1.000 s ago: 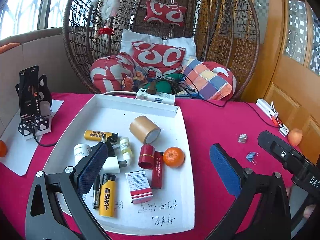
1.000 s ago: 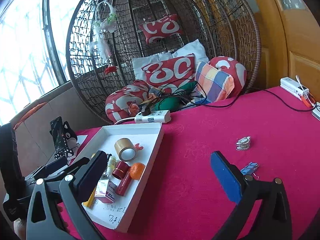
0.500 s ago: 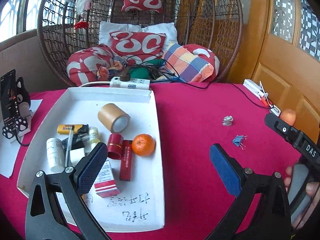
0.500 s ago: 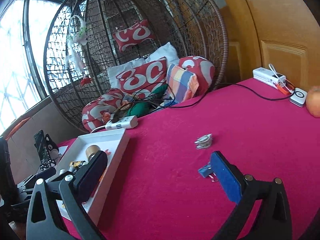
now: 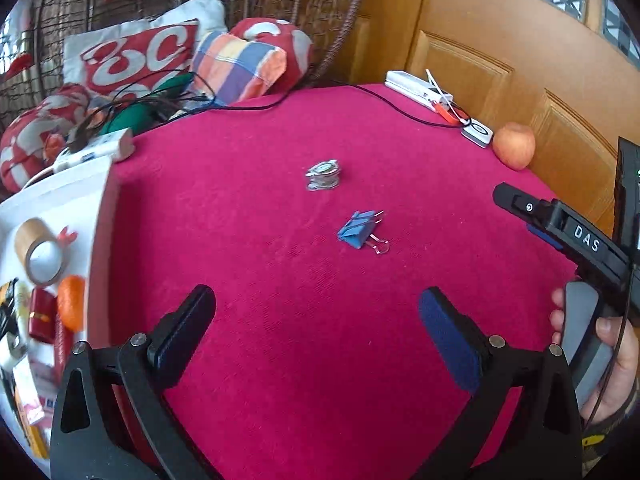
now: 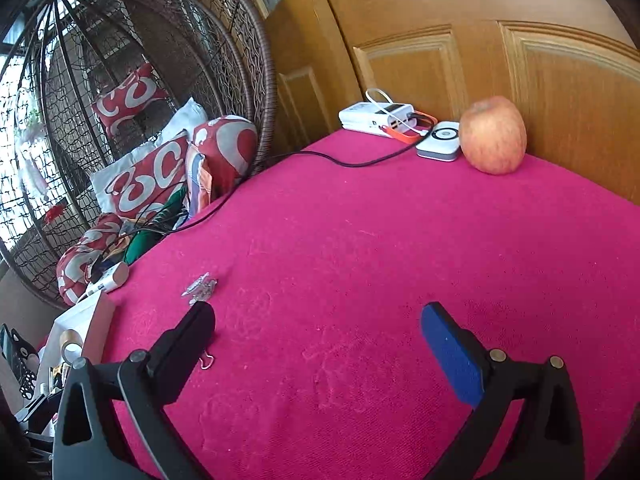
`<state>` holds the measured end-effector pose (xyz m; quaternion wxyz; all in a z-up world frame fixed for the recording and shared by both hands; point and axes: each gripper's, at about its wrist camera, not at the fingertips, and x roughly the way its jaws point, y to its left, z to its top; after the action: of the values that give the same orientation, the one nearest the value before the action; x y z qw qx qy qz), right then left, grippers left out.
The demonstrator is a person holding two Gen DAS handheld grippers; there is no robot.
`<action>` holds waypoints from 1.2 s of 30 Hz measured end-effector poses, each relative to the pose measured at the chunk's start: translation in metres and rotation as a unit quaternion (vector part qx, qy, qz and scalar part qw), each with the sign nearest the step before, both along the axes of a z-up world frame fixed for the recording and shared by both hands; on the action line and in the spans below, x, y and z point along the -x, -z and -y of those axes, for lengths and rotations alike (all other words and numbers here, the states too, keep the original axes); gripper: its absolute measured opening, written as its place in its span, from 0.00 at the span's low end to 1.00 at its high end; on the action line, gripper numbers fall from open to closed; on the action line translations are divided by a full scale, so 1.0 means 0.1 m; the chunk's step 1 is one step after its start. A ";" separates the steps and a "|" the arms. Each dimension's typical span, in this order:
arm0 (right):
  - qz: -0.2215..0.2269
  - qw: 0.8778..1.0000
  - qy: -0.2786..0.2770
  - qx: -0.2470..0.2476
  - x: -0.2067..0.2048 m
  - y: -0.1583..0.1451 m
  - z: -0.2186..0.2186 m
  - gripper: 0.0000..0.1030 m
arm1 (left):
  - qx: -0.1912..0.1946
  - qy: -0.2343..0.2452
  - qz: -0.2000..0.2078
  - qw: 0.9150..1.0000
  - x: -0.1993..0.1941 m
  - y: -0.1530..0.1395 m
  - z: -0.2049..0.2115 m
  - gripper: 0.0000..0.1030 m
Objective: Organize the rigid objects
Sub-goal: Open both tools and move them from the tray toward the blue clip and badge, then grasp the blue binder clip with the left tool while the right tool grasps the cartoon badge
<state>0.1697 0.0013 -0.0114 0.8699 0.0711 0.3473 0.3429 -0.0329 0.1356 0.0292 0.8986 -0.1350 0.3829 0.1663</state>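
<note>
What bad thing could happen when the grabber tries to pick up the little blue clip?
The blue binder clip is small and lies flat on the fuzzy red cloth, so the wide-open jaws of the left gripper might pinch cloth or flick it away. The shiny metal piece sits close behind and could get knocked. The black cable crosses the far side and could snag.

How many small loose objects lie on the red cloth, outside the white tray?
2. A blue binder clip lies mid-cloth, ahead of the open left gripper. A small silver metal object lies just beyond it. Others may be hidden behind the grippers.
</note>
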 end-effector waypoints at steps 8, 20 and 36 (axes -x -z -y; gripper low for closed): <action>-0.038 0.999 -0.021 -0.007 -0.07 0.17 0.01 1.00 | 0.017 0.020 -0.028 0.999 -0.71 0.28 -0.07 1.00; -0.062 0.998 -0.024 -0.019 -0.10 0.20 0.00 1.00 | -0.023 0.046 -0.028 0.998 -0.76 0.32 -0.06 0.24; 0.087 0.962 -0.222 0.131 0.03 -0.09 -1.64 1.00 | 0.046 -0.028 0.017 0.998 0.31 0.26 -0.33 0.21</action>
<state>0.1666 0.1654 -0.0027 0.8007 -0.1522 0.3187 0.4840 -0.0639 0.1688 0.0036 0.8927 -0.1900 0.3710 0.1715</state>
